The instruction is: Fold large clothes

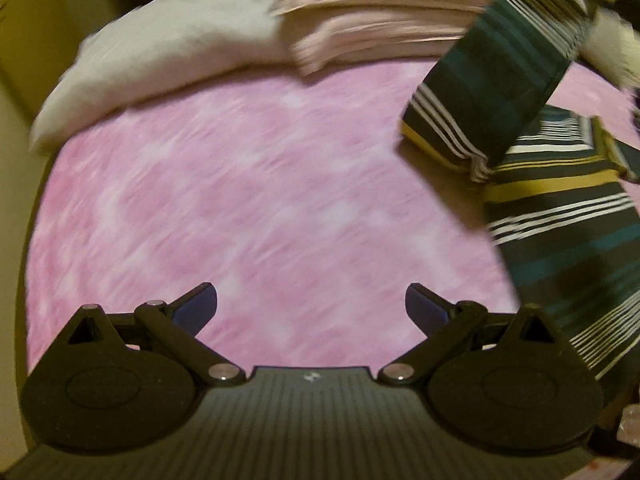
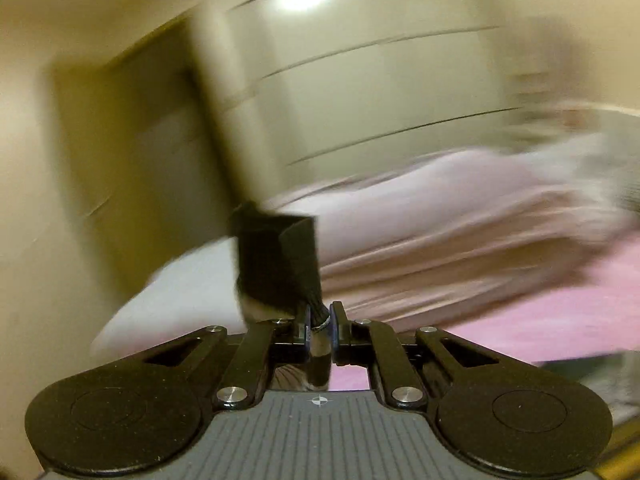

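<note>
Right claw (image 2: 320, 326) pinched tight on a dark fold of the striped garment (image 1: 556, 208). Left claw (image 1: 311, 306) spread wide, empty, above the pink bed (image 1: 240, 200).

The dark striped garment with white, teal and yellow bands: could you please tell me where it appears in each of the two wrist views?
Left wrist view: the dark striped garment fills the right side, one part lifted toward the upper right above the pink bedsheet.
Right wrist view: only a dark fold of it shows, just above centre, pinched in the right gripper.
Shared landmark: the white pillow lying at the bed's far edge.
</note>
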A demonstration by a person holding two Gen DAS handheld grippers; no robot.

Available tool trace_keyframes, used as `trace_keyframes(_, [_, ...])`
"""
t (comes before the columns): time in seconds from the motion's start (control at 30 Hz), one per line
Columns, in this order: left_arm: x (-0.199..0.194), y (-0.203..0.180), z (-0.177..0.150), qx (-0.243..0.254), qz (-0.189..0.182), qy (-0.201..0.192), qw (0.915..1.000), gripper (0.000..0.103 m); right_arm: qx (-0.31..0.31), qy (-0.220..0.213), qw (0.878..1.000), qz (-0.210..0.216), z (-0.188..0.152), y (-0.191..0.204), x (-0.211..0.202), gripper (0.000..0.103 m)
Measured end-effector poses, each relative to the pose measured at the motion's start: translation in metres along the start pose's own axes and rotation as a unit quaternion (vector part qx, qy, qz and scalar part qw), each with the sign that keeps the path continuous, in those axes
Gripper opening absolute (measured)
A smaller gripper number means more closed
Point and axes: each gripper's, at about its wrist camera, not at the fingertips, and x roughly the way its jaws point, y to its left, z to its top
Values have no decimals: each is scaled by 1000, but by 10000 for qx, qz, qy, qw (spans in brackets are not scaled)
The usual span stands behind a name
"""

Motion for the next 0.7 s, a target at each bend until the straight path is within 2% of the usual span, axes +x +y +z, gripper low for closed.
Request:
trace_keyframes(0.1, [16, -49, 20, 288, -147, 11, 9995, 99, 1141, 251, 9898, -811, -21, -106, 0, 5])
trace_keyframes(0.2, [35, -101, 31, 522, -224, 211, 9982, 99, 1478, 566, 9812, -1102, -52, -168, 6, 5])
trace_keyframes(0.3, [52, -152, 37, 731, -327, 409, 9959, 99, 1699, 990, 9745, -1085, -81, -205, 8, 5])
trace_keyframes(0.43, [65, -214, 48, 903, -427, 549, 9935, 99, 2022, 1313, 9669, -837, -92, -243, -2, 5])
trace_keyframes(0.5, [70, -243, 60, 1009, -496, 527, 9923, 99, 2102, 1311, 9668, -629, -86, -255, -8, 5])
trace_keyframes(0.57, [77, -268, 71, 1141, -559, 531, 9905, 99, 2126, 1126, 9696, -457, -73, -271, -24, 5])
trace_keyframes(0.63, [86, -288, 81, 1277, -605, 552, 9884, 99, 2202, 1142, 9678, -433, -72, -289, -38, 6])
trace_keyframes(0.7, [92, -306, 91, 1376, -650, 514, 9870, 99, 2365, 1626, 9558, -644, -86, -314, -43, 12])
